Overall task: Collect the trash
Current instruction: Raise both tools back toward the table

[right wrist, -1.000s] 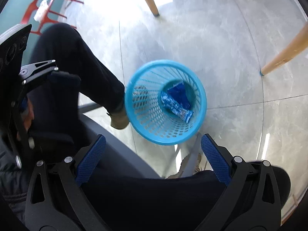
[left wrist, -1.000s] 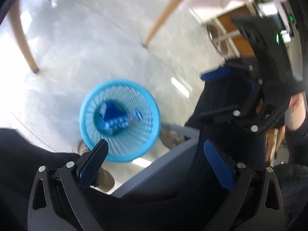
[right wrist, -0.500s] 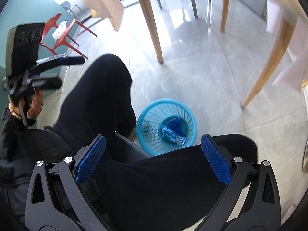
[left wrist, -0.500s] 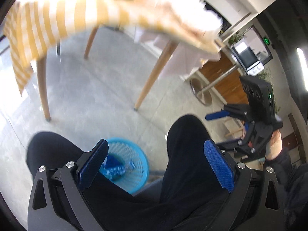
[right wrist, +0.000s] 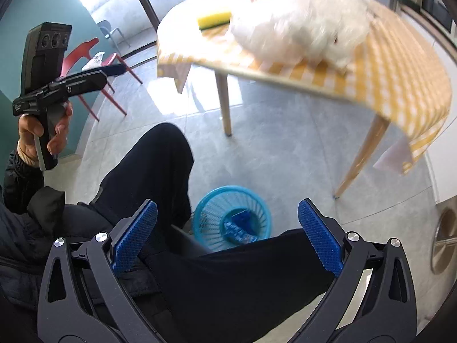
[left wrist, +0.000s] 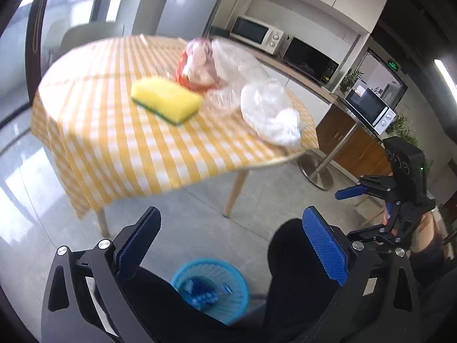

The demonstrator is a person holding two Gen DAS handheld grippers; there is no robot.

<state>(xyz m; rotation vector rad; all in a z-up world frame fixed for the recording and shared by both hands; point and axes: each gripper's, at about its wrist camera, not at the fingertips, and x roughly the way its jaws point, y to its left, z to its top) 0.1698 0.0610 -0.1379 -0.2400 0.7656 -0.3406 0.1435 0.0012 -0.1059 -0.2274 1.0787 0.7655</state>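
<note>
A blue mesh trash basket [left wrist: 211, 288] [right wrist: 232, 221] stands on the floor between the person's legs, with blue wrappers [right wrist: 238, 230] inside. On the yellow checked table [left wrist: 114, 131] lie a white crumpled bag [left wrist: 271, 114] [right wrist: 300, 28], a clear plastic bag [left wrist: 234, 74], a red-and-white wrapper [left wrist: 197, 65] and a yellow sponge [left wrist: 165, 101] [right wrist: 214, 20]. My left gripper [left wrist: 231, 243] is open and holds nothing, low in front of the table. My right gripper [right wrist: 227, 234] is open too, above the basket. Each gripper shows in the other's view.
Wooden table legs [right wrist: 224, 103] stand near the basket. A red chair [right wrist: 97, 65] is at the left. Microwaves [left wrist: 368, 105] sit on a counter behind the table. The person's dark trouser legs [right wrist: 148, 171] flank the basket.
Both grippers tilted up from looking down at the basket to facing the table. The tabletop and its trash came into view; the basket dropped to the bottom of both views.
</note>
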